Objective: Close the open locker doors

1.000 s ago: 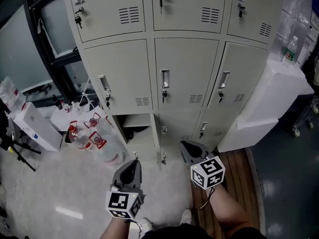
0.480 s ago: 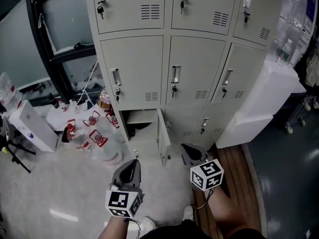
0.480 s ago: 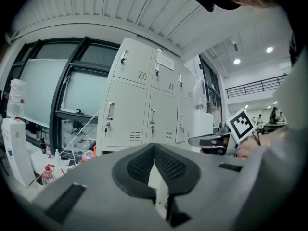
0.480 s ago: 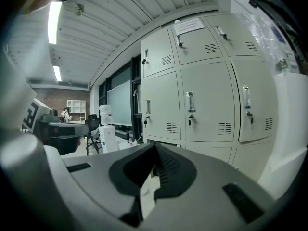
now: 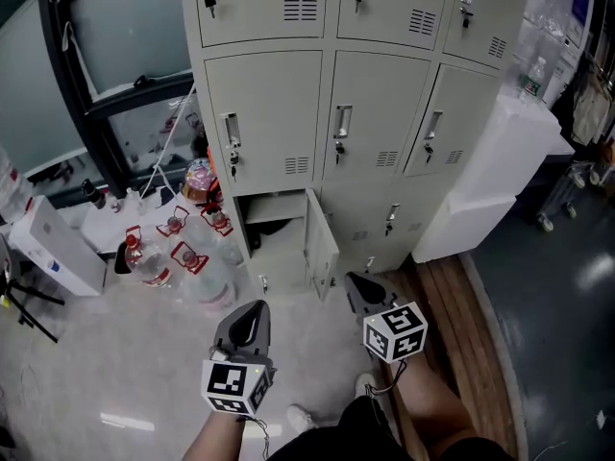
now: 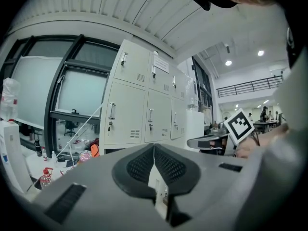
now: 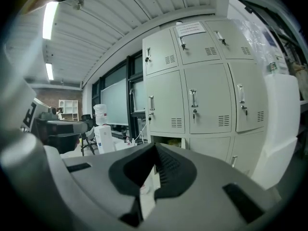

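A bank of beige lockers (image 5: 365, 113) stands ahead. The bottom-left locker door (image 5: 321, 243) hangs open, swung out towards me, and shows a dark compartment (image 5: 269, 221). The other doors in view are closed, some with keys in their locks. My left gripper (image 5: 255, 308) hovers above the floor in front of the open compartment, shut and empty. My right gripper (image 5: 356, 280) is just right of the open door's edge, shut, with nothing in it. In the left gripper view the pads (image 6: 166, 165) meet; in the right gripper view the pads (image 7: 166, 167) also touch.
Several water bottles (image 5: 178, 257) with red handles stand on the floor left of the lockers, beside a white box (image 5: 53, 248). White foam blocks (image 5: 495, 161) lean against the lockers' right side. A wooden platform (image 5: 466, 325) lies at the right.
The head view has shifted, so the lockers sit further back and the open door shows its inner face instead of its edge. Both grippers stay shut and in about the same place.
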